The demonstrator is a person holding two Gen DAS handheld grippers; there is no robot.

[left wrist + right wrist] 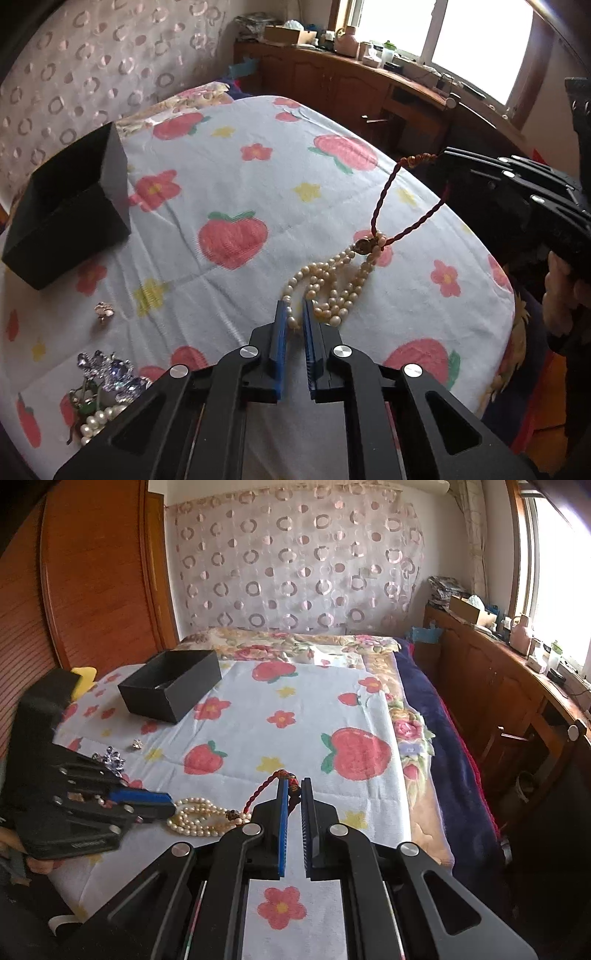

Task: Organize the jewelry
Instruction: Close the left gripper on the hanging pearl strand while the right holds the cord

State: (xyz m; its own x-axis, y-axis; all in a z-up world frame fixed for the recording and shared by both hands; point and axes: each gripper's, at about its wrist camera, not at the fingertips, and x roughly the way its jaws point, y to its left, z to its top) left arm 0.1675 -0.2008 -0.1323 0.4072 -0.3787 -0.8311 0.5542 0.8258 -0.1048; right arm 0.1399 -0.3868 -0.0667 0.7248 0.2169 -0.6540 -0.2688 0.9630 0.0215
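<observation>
Leftmost, well beyond and to the left of the left tongs (295,314), a black box (70,218) is sitting open on the bed's fruit-and-flower sheet (229,177). Nearer those tongs, a small pinkish trinket (104,311) is lying alone on the sheet, and close by their left side a heap of clear crystal pieces (107,373) and small pearls (98,421) is resting. The left tongs are pinching a strand of the pearl necklace (332,284), whose beads are bunching on the sheet just ahead of their blue pads. From that bunch a twisted red cord (388,192) is rising to the right, its knotted end being pinched by the right tongs (294,790), which are hanging above the sheet with their pads narrowly apart around it. Beyond the right tongs, a wooden cabinet (491,679) is running along under the window, carrying bottles and boxes.
</observation>
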